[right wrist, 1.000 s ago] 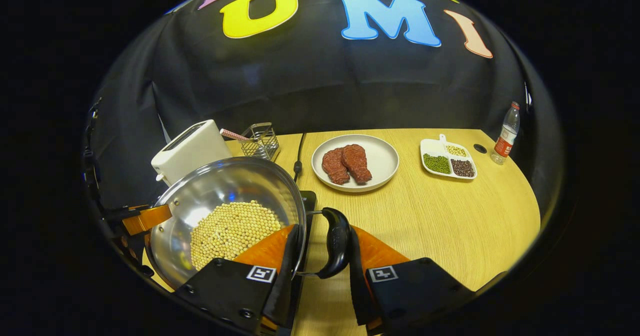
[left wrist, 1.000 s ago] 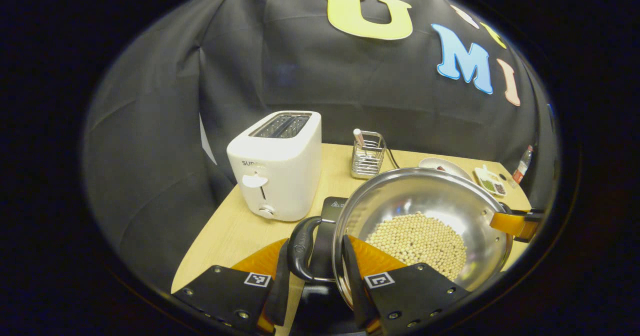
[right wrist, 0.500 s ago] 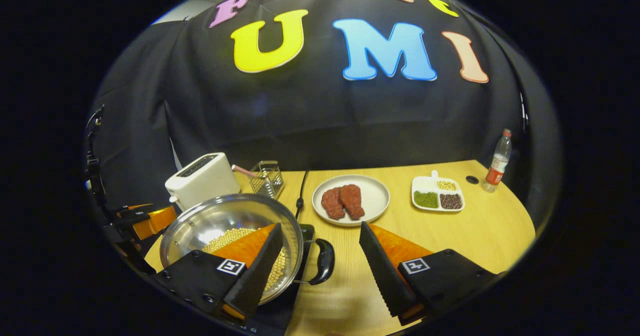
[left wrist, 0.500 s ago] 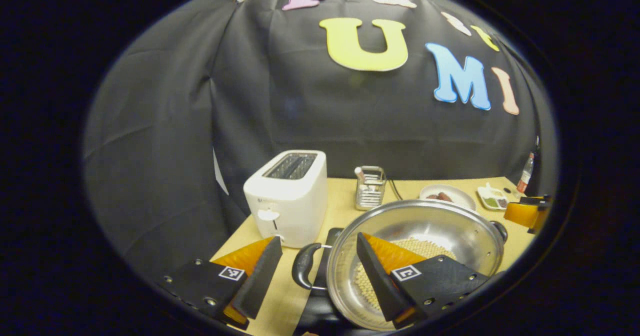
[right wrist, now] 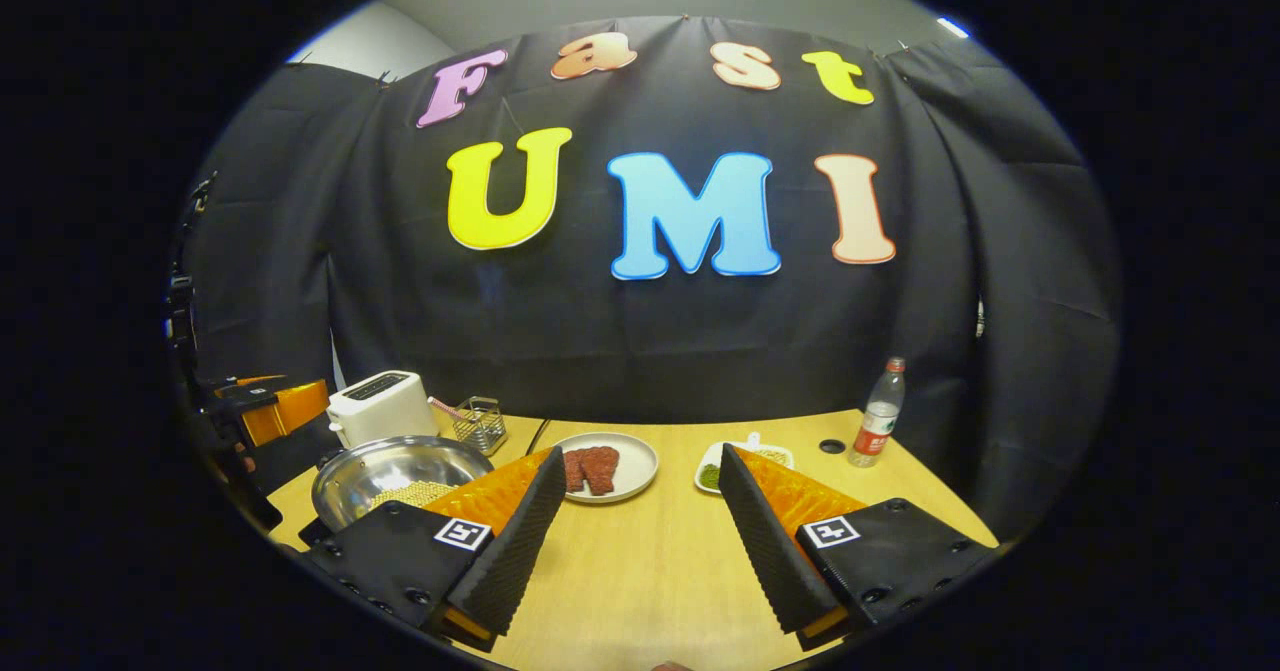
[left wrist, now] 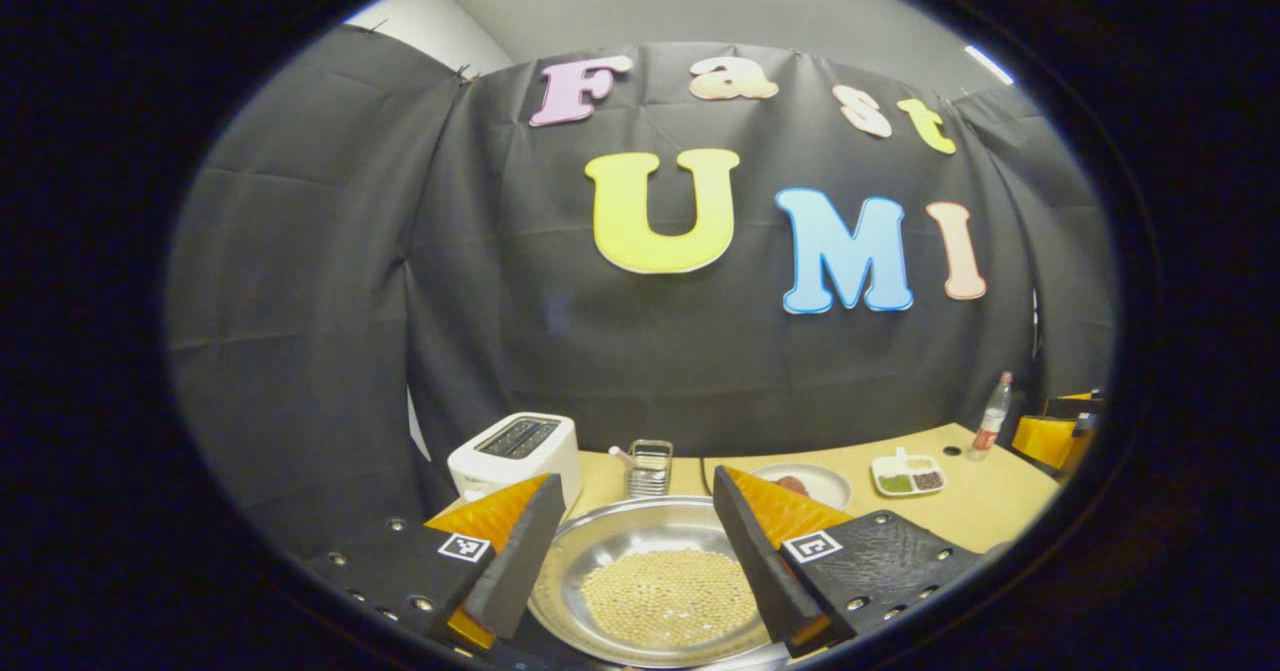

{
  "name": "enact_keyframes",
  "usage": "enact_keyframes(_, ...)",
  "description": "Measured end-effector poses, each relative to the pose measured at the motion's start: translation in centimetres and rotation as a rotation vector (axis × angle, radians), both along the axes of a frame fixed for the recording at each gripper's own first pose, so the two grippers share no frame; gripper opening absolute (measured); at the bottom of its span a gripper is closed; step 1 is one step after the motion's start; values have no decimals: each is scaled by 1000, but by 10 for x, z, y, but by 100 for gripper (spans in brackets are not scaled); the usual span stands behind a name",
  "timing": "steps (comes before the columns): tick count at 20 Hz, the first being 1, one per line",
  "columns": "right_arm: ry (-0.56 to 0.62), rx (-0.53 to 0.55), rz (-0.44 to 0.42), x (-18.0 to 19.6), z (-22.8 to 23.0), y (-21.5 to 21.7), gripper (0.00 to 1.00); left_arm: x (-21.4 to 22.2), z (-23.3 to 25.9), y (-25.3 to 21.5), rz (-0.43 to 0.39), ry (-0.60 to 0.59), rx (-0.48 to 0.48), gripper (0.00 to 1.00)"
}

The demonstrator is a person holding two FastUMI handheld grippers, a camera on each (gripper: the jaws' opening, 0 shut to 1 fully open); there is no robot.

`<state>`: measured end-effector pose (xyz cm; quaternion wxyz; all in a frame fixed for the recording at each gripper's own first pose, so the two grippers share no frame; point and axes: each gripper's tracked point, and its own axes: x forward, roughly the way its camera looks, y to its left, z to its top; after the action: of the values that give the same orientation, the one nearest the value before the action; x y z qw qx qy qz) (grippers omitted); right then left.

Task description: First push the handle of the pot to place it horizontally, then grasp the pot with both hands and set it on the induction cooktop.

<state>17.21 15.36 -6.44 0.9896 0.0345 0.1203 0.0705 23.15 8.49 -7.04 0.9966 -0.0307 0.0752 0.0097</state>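
Observation:
A steel pot [left wrist: 600, 541] holding pale beans sits low in the left gripper view, below and beyond my left gripper [left wrist: 637, 481], which is open and holds nothing. In the right gripper view the same pot [right wrist: 390, 466] rests at the left on a dark induction cooktop [right wrist: 315, 529], of which little shows. My right gripper [right wrist: 642, 454] is open over bare table, well back from the pot. The pot's handles are hidden behind the fingers. The left gripper [right wrist: 270, 406] shows far off at the left edge, and the right gripper [left wrist: 1050, 438] at the far right edge.
Behind the pot stand a white toaster [right wrist: 380, 406] and a wire utensil rack [right wrist: 482, 421]. A plate with two pieces of meat [right wrist: 600, 466], a divided dish of beans [left wrist: 908, 474] and a bottle [right wrist: 878, 426] sit further right on the wooden table [right wrist: 650, 571].
Both grippers were shut on the pot's side handles a second ago. They have opened, let go, and drawn back and upward. The pot stays on the cooktop.

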Motion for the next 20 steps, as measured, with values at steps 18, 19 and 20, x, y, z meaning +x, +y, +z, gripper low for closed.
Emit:
enact_keyframes(18, -165, -4, -40, -170, 59, -144, 92, -198, 115, -152, -98, -203, 20, 88)
enact_keyframes(19, -162, 1, -44, -176, 61, -145, 97, -204, 117, -153, -102, -208, 26, 88)
enact_keyframes(20, -164, 3, -44, -180, 61, -144, 97, -209, 120, -154, -113, -212, 30, 88)
